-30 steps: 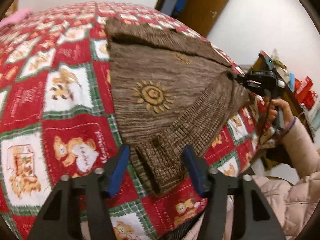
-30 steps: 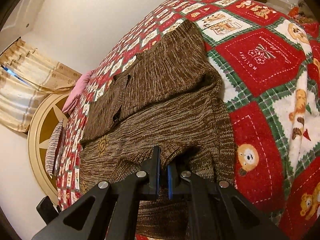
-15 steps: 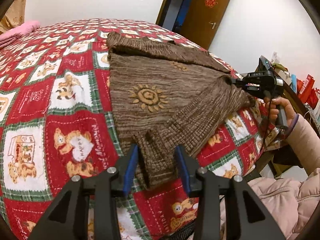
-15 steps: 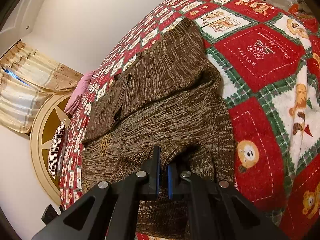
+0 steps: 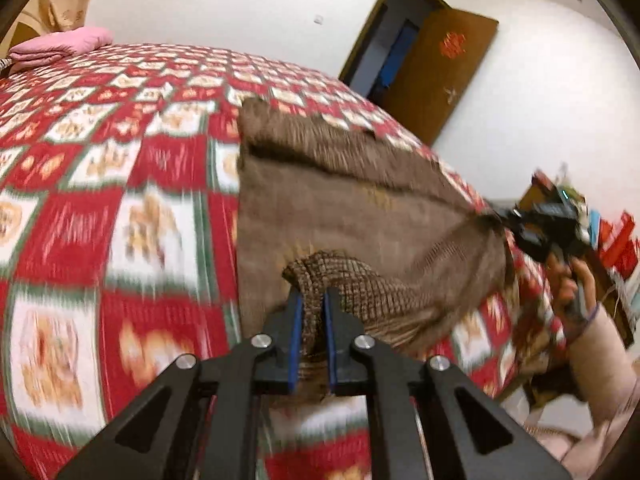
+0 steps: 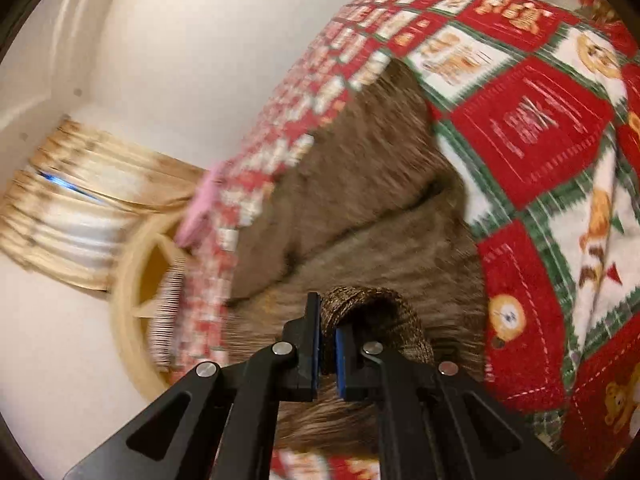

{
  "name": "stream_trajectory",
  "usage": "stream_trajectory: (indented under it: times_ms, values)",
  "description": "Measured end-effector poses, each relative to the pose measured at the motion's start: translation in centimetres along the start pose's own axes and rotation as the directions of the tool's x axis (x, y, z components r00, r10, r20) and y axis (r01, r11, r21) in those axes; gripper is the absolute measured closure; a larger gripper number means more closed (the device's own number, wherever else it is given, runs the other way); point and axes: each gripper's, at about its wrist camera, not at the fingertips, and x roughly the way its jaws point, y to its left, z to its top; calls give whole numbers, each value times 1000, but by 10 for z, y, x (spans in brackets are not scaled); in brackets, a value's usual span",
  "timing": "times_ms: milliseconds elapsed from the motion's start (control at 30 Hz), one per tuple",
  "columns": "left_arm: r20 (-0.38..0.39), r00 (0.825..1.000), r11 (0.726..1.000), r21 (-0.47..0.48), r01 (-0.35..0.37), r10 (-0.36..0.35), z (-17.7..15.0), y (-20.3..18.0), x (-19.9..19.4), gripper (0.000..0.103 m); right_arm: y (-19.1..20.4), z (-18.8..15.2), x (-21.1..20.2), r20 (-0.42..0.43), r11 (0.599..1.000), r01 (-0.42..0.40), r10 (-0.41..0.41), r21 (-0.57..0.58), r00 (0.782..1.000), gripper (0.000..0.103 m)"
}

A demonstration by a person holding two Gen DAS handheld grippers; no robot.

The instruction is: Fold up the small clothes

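A brown knit sweater (image 5: 352, 216) lies on a red, white and green patchwork bedspread (image 5: 100, 208). My left gripper (image 5: 311, 304) is shut on the ribbed end of its near sleeve and holds it raised off the bed. My right gripper (image 6: 328, 320) is shut on a fold of the same sweater (image 6: 360, 200) and lifts it; it also shows at the right in the left wrist view (image 5: 544, 224), pinching the sweater's right corner. Both views are blurred.
A pink folded cloth (image 5: 60, 46) lies at the far end of the bed. A brown door (image 5: 436, 72) stands open behind the bed. A round wooden headboard (image 6: 140, 304) and curtains (image 6: 72, 204) are at the left. Cluttered shelves (image 5: 608, 236) stand at right.
My left gripper has closed on the sleeve end and lifted it. My right gripper, still shut on the sweater, has risen with it. Both views have tilted upward.
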Motion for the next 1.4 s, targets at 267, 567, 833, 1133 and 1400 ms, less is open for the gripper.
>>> stream_trajectory:
  times_ms: [267,567,833,1133,1400]
  values:
    - [9,996,996,-8,-85,85,36,13,23,93,11,2,-35,68,991,83,-77,-102,995,24]
    - [-52,994,993,-51,-103,100,31,25,50,93,29,-11,-28,181,870,341,-294,-356,939,23]
    - [-51,994,993,-67,-97,93,29,25,53,92,35,-12,62,142,666,475,-491,-575,860,26]
    - [-32,998,998,-38,-55,54,28,22,57,90,44,-31,68,185,600,520,-530,-608,828,95]
    - [53,996,997,-34,-67,69,50,11,33,93,101,-50,9,361,627,533,-393,-568,846,95]
